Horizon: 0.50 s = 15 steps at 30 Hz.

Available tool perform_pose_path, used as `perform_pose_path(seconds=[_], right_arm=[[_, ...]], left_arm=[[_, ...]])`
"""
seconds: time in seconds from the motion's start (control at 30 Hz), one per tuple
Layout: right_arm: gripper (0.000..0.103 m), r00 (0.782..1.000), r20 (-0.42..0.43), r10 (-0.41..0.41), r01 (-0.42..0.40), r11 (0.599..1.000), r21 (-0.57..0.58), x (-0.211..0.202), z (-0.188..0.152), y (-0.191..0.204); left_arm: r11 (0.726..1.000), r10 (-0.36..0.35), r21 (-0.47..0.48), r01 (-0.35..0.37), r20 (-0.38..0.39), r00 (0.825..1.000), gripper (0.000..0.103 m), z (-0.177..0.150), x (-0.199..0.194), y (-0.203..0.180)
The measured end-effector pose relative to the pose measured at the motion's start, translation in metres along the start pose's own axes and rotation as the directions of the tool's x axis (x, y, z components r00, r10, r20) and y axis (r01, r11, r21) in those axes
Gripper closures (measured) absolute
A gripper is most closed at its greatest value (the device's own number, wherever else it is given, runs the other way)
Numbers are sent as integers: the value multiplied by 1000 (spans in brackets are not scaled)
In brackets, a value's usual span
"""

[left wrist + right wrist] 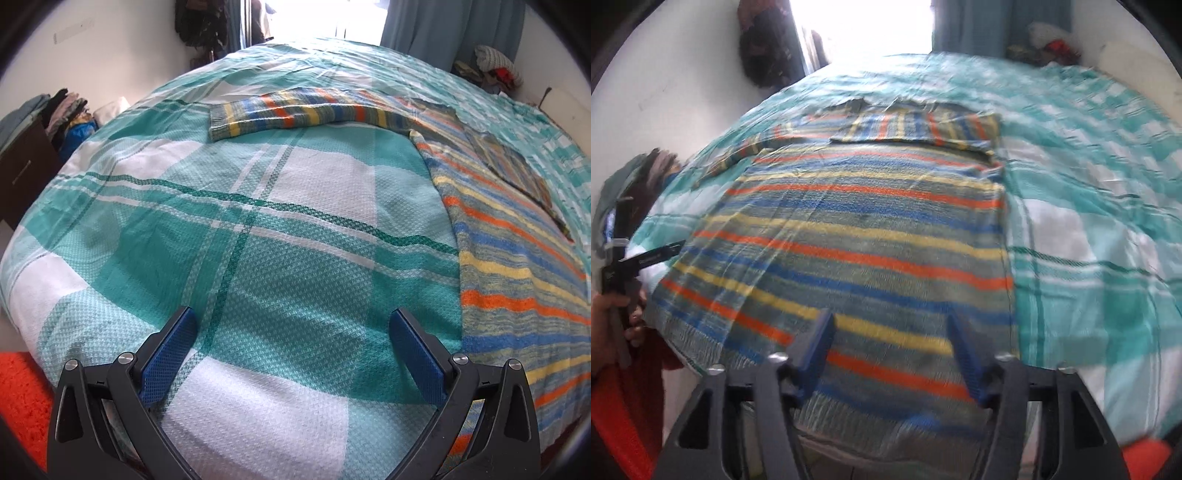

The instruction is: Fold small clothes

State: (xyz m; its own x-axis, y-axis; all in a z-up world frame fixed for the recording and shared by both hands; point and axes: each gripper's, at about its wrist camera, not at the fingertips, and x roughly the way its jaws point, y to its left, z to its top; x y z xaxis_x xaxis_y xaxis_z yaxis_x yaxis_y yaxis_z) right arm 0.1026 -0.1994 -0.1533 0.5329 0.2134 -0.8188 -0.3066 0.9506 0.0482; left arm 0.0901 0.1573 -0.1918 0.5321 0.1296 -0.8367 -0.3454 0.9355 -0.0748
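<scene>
Hovering, left gripper (293,354): blue-padded fingers spread wide, nothing between them, over bare teal-and-white check bedspread (229,229) near the bed's front edge; the sweater lies just off to its right.

Right gripper (890,354): fingers also parted and empty, poised above the sweater's hem; this view is smeared, so whether the tips touch the knit I cannot tell.

Sweater (857,236): striped knit in orange, blue, yellow and grey-green, spread flat on the bedspread, hem toward the front edge, neck end away.

Right sleeve (923,129): already laid across the upper body, lying crosswise near the shoulders.

Left sleeve (280,112): stretched straight out to the side over the bedspread, cuff farthest from the body, well apart from the left gripper.

Step in hand, by my judgement: bringing that outstretched sleeve in over the body, then doubling the body hem to shoulders.

Doing it well: take the sleeve near the cuff, pinching only the knit and not the bedspread beneath; lift just enough to clear, lay it flat across to mirror the other sleeve, and keep the shoulder line from dragging.

Risk: thick loose knit may stretch or bunch if pulled sideways; the other gripper could steady the body.

Far end: bright window (864,26), blue curtain (443,22), piled clothes (62,110) beside the bed.
</scene>
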Motion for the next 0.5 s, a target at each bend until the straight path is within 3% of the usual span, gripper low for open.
perform_pose_path(seconds=[0.03,0.17,0.4,0.5], right_arm=[[14,1000,-3,-1,1,1000,-6,3,-2,1],[12,993,-111,-28,24,999,-46,28,-14,3],[12,1000,-10,-25,25,1000,-8,6,-12,-7],[12,1000,-10,-28,28,999,33,5,-14,-15]], left_arm=[[1000,-7,-4,7,-5,1000,0,0,0,1],[1000,6,11,-6,-5,1000,0,-3,1,-1],[999,26,18,-26,3,1000,0,-6,1,-4],[999,39,28,-39,8,999,0,-7,2,-5]])
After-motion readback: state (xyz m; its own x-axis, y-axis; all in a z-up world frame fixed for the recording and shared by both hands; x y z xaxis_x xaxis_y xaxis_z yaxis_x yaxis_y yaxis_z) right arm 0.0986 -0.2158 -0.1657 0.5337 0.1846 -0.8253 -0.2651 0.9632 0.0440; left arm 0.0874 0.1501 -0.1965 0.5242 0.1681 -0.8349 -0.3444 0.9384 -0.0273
